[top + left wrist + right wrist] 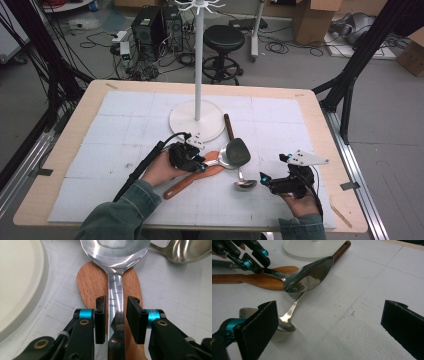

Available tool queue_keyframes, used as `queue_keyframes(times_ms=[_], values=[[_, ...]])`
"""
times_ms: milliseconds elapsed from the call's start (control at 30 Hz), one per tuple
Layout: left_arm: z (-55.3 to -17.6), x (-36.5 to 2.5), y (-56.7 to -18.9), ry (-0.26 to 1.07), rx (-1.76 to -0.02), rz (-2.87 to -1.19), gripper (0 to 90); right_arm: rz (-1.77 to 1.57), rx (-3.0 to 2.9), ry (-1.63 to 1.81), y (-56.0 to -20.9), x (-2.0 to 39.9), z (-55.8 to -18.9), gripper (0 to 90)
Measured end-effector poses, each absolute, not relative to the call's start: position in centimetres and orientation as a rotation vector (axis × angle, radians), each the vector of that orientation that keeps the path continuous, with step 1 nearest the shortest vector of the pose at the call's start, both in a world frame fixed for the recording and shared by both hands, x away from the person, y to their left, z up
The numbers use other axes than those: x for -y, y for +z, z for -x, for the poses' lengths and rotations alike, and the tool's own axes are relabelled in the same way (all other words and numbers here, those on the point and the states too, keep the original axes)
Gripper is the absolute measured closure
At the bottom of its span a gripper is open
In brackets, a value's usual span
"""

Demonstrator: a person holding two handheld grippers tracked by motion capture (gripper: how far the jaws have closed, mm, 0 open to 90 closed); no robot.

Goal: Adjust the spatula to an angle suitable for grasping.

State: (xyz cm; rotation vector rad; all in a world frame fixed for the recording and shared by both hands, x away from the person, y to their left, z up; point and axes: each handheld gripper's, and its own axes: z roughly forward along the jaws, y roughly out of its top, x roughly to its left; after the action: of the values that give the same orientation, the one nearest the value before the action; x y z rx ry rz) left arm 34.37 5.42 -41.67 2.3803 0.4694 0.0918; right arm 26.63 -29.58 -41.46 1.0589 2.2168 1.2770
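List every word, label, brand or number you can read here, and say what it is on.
No readable text in these pictures.
Metal spoon: bare, no stamp or brand visible.
Wooden spatula: plain wood grain.
Ladle: no marking.
White stand: no marking.
Left gripper and right gripper: no lettering on the black pads or blue rings.
Cardboard boxes and computer towers on the floor: any print is too small and blurred to read.

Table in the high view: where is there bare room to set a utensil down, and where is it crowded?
Bare: the mat's far left, left of the stand base, and its far right, beyond the dark wooden handle. Also the near strip between the two sleeves. Crowded: the middle, where the big spoon, wooden spatula and ladle overlap by the left gripper.
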Motion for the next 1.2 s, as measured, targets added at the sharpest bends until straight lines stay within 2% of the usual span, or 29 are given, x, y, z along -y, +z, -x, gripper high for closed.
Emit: queue_keyframes(times_ms=[633, 1200], values=[[-33.1, -9.6, -40.9, 0.099, -0.496, -2.312, 58.6, -1.060, -2.217, 1.274, -41.4, 29.6, -26.6, 0.5], [-31.6, -12.7, -40.6, 0.124, -0.503, -2.282, 54.7, -1.063, -2.218, 1.278, -41.5, 29.4, -26.6, 0.4]])
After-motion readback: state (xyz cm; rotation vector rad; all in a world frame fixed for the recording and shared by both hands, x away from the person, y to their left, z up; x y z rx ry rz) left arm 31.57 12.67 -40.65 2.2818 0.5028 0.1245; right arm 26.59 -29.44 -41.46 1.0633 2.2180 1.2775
